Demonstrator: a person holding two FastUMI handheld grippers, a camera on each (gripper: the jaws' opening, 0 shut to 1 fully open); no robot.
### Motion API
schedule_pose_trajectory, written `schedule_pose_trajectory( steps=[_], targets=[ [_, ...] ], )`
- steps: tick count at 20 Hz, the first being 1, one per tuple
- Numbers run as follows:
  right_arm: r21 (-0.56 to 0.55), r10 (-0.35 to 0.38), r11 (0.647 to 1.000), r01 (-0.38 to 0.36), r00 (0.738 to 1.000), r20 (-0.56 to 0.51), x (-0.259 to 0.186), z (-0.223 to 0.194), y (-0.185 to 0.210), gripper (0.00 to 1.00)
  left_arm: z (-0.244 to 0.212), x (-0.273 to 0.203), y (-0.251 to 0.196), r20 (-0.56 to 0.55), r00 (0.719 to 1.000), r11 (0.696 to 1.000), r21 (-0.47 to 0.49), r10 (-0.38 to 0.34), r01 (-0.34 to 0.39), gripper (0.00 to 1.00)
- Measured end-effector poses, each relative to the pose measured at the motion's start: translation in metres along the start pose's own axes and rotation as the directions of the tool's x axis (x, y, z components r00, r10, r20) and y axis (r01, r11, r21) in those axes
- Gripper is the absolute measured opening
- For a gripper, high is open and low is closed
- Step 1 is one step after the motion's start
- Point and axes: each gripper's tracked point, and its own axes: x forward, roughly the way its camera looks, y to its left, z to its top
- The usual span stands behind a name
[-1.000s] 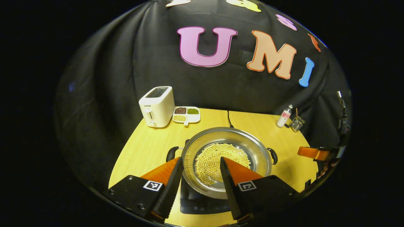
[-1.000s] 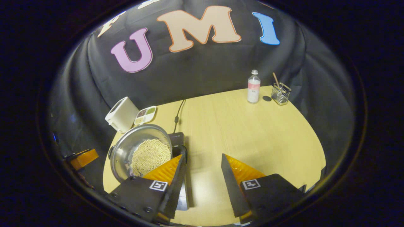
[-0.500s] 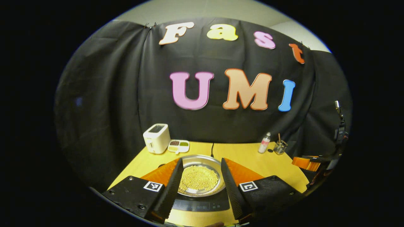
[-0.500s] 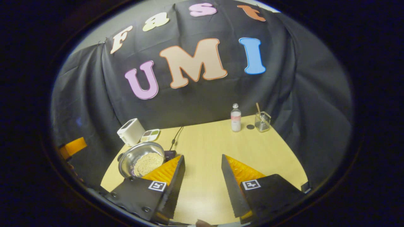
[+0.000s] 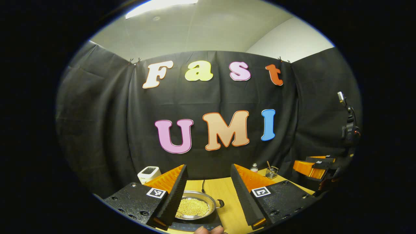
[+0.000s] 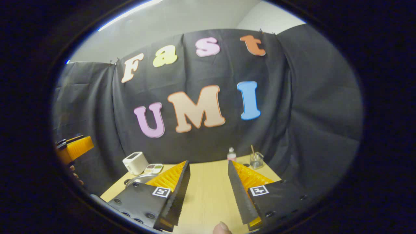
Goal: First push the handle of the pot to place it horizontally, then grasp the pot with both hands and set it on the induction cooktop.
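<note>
Pot [image 5: 195, 208] sits on the cooktop [image 5: 195, 225], below the left gripper [image 5: 208, 191]; both grippers gape wide, holding nothing

My left tool's finger [image 5: 172, 191] hides the pot [image 5: 195, 208]'s left side. The induction cooktop [image 5: 195, 226] is cut off at the bottom edge.

Nothing legible stands on anything I can see from here. Each of my grippers carries square black-and-white marker tags [image 5: 156, 192] on its fingers, coded patterns and not words, and the toaster's [image 5: 148, 174] front is too small to read.
</note>
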Motion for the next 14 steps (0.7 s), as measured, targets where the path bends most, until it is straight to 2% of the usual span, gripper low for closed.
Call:
schedule_pose_trajectory(
  steps=[4, 7, 10, 14],
  targets=[
    [-0.053, 0.008, 0.999, -0.006, 1.0, 0.022, -0.027, 0.001, 0.019, 0.68, -0.002, -0.02, 0.012, 0.008, 1.0, 0.999, -0.038, 0.003, -0.003, 0.8],
    [-0.067, 0.002, 0.998, -0.003, 1.0, -0.012, -0.045, -0.013, 0.029, 0.69, -0.002, -0.025, 0.024, 0.011, 1.0, 1.0, -0.022, -0.001, 0.002, 0.82],
    [-0.081, -0.019, 0.997, 0.019, 1.0, -0.002, -0.056, -0.01, 0.034, 0.69, -0.001, -0.027, 0.029, 0.031, 0.999, 1.0, -0.011, -0.017, 0.018, 0.82],
    [-0.069, -0.068, 0.995, 0.069, 0.997, 0.019, -0.072, -0.005, 0.024, 0.69, -0.014, -0.027, 0.019, 0.007, 0.999, 0.995, -0.089, -0.05, 0.05, 0.82]
  ],
)
